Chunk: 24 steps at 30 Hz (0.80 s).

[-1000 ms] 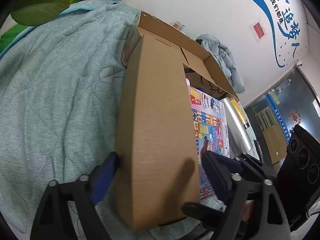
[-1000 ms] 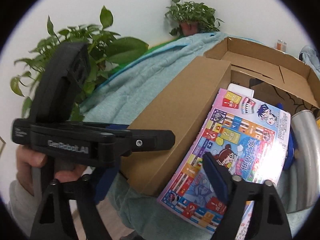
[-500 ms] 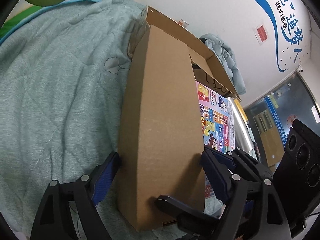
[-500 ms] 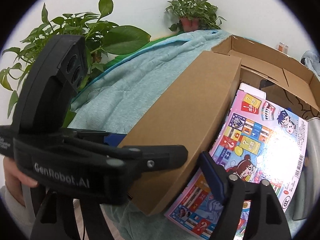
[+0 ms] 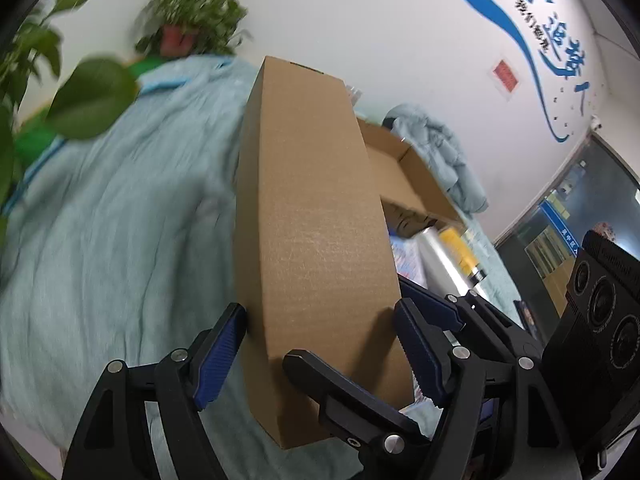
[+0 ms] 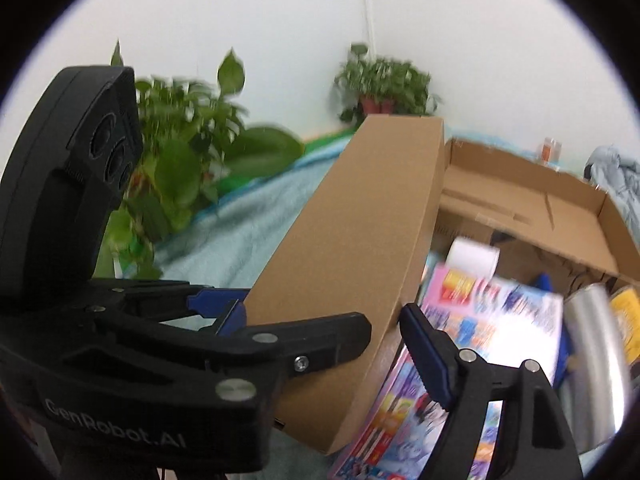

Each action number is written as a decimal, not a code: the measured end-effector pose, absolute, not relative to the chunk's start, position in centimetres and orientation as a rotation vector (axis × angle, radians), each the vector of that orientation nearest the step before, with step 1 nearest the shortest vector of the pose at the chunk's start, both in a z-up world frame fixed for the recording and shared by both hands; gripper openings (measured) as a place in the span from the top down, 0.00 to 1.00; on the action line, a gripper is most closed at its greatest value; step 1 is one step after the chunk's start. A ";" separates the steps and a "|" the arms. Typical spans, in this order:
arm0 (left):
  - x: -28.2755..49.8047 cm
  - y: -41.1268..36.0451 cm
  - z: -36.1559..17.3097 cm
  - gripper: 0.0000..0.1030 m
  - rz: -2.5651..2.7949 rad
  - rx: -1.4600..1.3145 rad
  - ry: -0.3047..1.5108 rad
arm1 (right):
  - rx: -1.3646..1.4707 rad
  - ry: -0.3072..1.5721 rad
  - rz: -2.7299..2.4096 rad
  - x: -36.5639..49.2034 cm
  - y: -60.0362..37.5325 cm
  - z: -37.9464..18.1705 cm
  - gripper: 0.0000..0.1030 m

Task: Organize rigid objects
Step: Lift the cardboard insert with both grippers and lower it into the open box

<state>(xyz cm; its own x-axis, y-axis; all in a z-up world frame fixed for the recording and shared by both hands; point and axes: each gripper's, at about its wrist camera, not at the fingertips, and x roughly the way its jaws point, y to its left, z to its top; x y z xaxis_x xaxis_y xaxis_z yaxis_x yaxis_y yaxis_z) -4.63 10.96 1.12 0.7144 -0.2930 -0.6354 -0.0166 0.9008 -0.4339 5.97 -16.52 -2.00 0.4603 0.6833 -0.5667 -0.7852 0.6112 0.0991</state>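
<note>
Your long cardboard box [image 5: 316,216] is tilted up off the teal blanket [image 5: 112,220], far end raised. Your left tool [image 5: 320,340] looks clamped across its near end, blue pads on both sides. Your right tool [image 6: 320,332] is spread apart, though its left finger is hidden. Open carton [image 6: 560,204] sits just behind.

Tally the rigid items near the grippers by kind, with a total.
Cardboard boxes: 2, closed long box and open box
Colourful game box: 1
Silver cylinder: 1
White roll: 1
Total: 5
</note>
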 end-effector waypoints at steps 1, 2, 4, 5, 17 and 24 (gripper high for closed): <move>-4.2 10.8 1.9 0.29 -0.166 -0.419 0.748 | -0.177 0.583 0.905 6.3 -16.8 -1.5 0.24; -3.6 10.2 2.7 0.29 -0.172 -0.398 0.738 | -0.170 0.569 0.901 6.8 -16.9 -1.1 0.24; -2.4 9.7 3.8 0.29 -0.189 -0.385 0.716 | -0.159 0.546 0.886 7.6 -17.1 -0.5 0.24; -1.4 9.8 4.3 0.29 -0.202 -0.383 0.705 | -0.153 0.534 0.874 8.4 -17.3 -0.2 0.25; 13.2 10.4 13.7 0.30 -0.252 -0.272 0.610 | -0.091 0.424 0.781 18.8 -16.0 4.6 0.27; 22.5 12.5 15.3 0.30 -0.253 -0.277 0.646 | -0.118 0.451 0.769 23.6 -14.3 5.7 0.28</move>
<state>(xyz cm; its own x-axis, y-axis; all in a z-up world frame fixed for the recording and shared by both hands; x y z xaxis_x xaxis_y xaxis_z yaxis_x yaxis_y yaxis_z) 22.51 12.48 15.35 0.7705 -0.3155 -0.5538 0.1448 0.9328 -0.3299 23.57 -14.32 5.68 0.6284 0.6447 -0.4353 -0.6946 0.7170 0.0592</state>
